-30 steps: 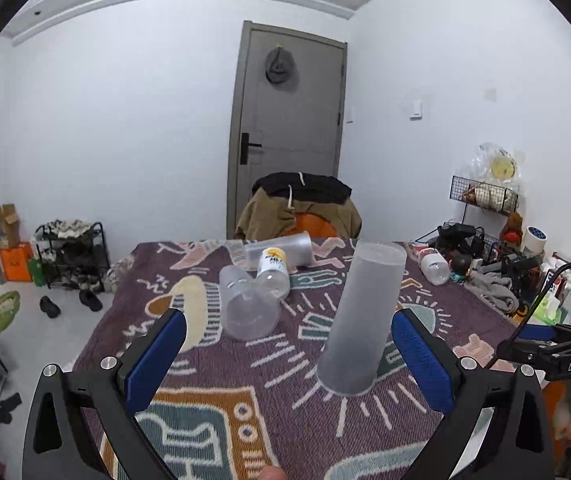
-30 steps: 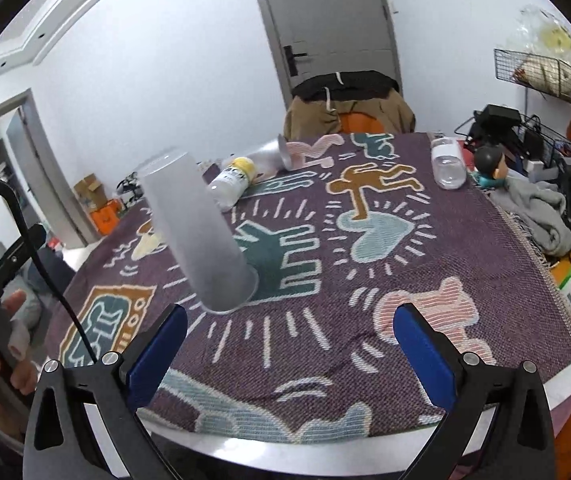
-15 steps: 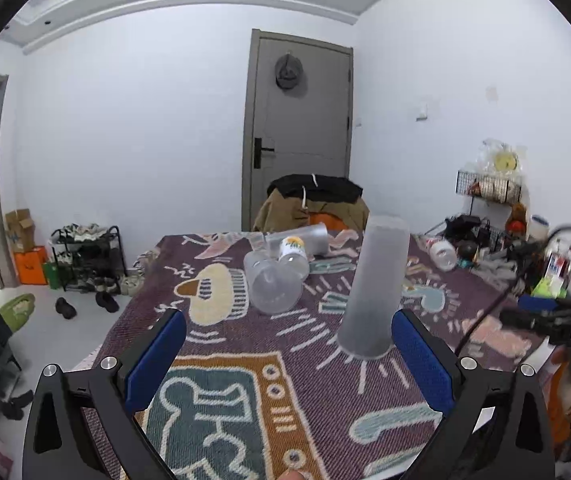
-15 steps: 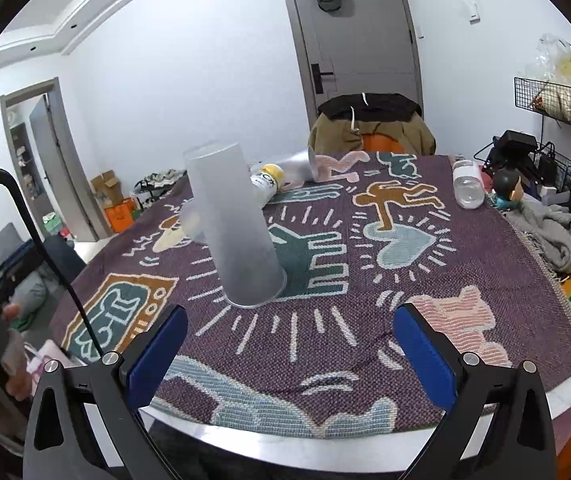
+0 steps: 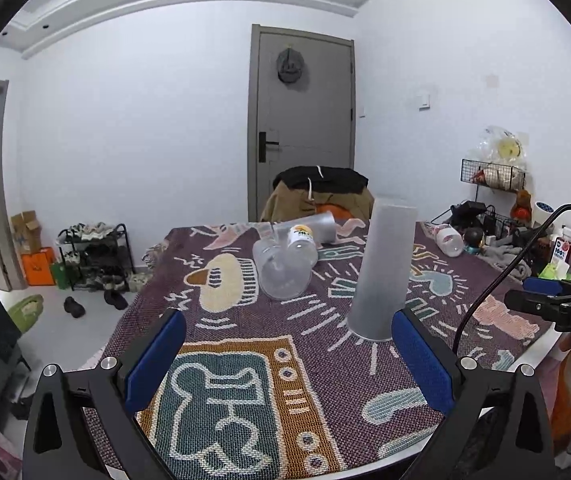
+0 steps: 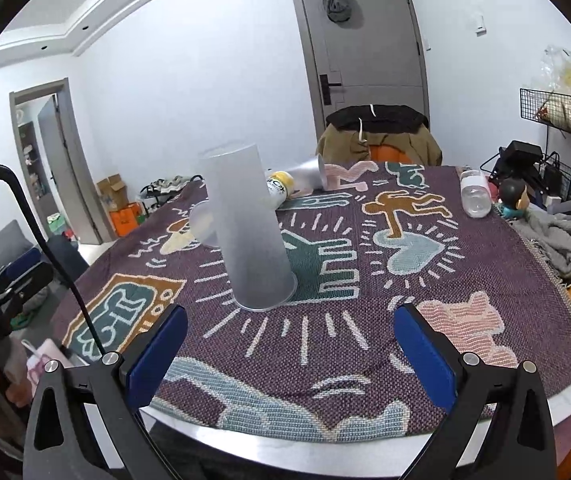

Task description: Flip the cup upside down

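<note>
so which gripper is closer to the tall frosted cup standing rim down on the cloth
Neither clearly. The tall frosted cup stands just beyond the left gripper, off its right fingertip. It stands likewise ahead of the right gripper, nearer its left finger. Both are open and apart from it.

The cup [image 5: 383,268] in front of me is a tall, frosted, translucent tumbler, grey-white and plain, with no handle or print that I can see. It stands mouth-down on the patterned purple cloth covering the surface [image 6: 465,280], its wider rim [image 6: 265,304] flat against the weave and its closed base up top. The body narrows slightly toward that base. From my right view the cup [image 6: 249,228] looks tilted, but that could be the lens curving things. It sits on white ray stripes, beside a teal hand-shaped motif, nothing touching it.
</note>
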